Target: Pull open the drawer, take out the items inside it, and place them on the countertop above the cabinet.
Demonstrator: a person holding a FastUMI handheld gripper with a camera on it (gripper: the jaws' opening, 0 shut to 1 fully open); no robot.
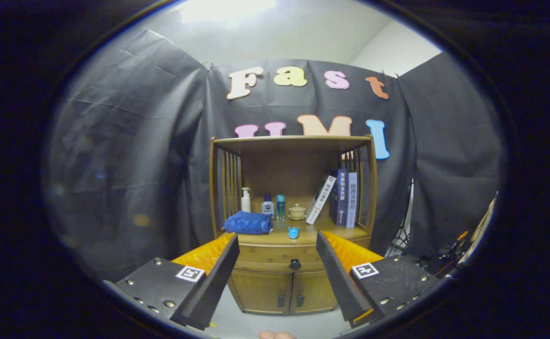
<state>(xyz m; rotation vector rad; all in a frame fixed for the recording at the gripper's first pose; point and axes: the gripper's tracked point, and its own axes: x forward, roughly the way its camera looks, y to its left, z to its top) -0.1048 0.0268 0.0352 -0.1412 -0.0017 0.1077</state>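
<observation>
Jaws of the gripper stood wide apart with nothing between them, held out in front of a small wooden cabinet and well short of it. Framed between the two fingers was the drawer, fully shut, with its dark round knob at the middle of its front. Below the drawer sat two closed cabinet doors with small dark handles where they met. Above the drawer, the worktop carried a folded blue towel on one side and a small blue cup near the front edge, just above the knob. Further back stood a white pump bottle, a small bottle with a dark cap, a tall clear blue bottle, and a little lidded ceramic cup on a saucer. Beside these, a white book leaned against upright dark blue books, which stood against the slatted side of the cabinet's upper shelf frame. Whatever lay inside the drawer could not be seen. Behind the cabinet hung black cloth.
</observation>
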